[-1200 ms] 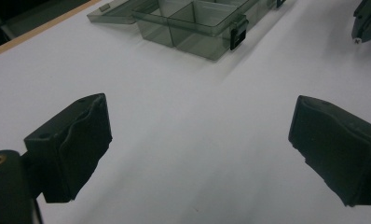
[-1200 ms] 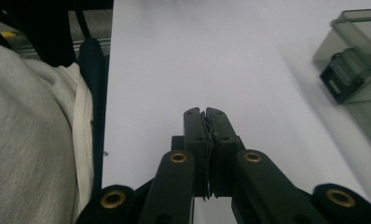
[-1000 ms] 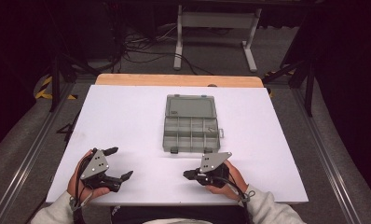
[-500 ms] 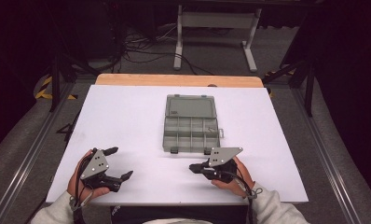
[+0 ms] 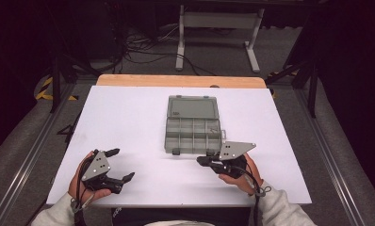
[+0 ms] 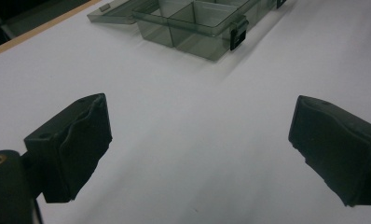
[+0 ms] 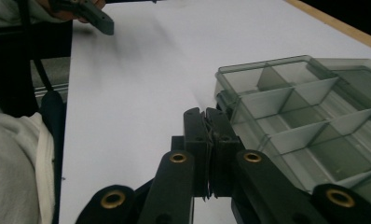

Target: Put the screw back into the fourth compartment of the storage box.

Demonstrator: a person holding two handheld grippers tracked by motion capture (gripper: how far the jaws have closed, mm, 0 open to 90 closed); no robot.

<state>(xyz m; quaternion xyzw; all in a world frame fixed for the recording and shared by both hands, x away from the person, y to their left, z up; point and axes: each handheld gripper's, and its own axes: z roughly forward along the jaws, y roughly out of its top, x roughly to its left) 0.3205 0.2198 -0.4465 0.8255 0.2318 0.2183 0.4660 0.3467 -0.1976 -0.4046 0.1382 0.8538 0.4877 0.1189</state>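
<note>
- The right gripper [image 5: 205,161] has been shifting toward the near right corner of the compartment box [image 5: 193,125] over the past second, climbing slightly off the white bench [image 5: 129,117]; earlier it was sitting lower and further toward the person's side.
- Its jaws are clenched flat together with nothing between them, the tips lying just beside the box's near edge, as the right gripper view [image 7: 206,122] is showing.
- The left gripper [image 5: 119,165] is keeping its place near the bench's front edge, well apart from the box, its jaws released wide over bare bench in the left gripper view [image 6: 197,140].
- The grey translucent box is lying open in the middle of the bench, lid folded back on the far side, compartments holding nothing visible.
- No brand, label or writing is proving readable on the box or either gripper.
</note>
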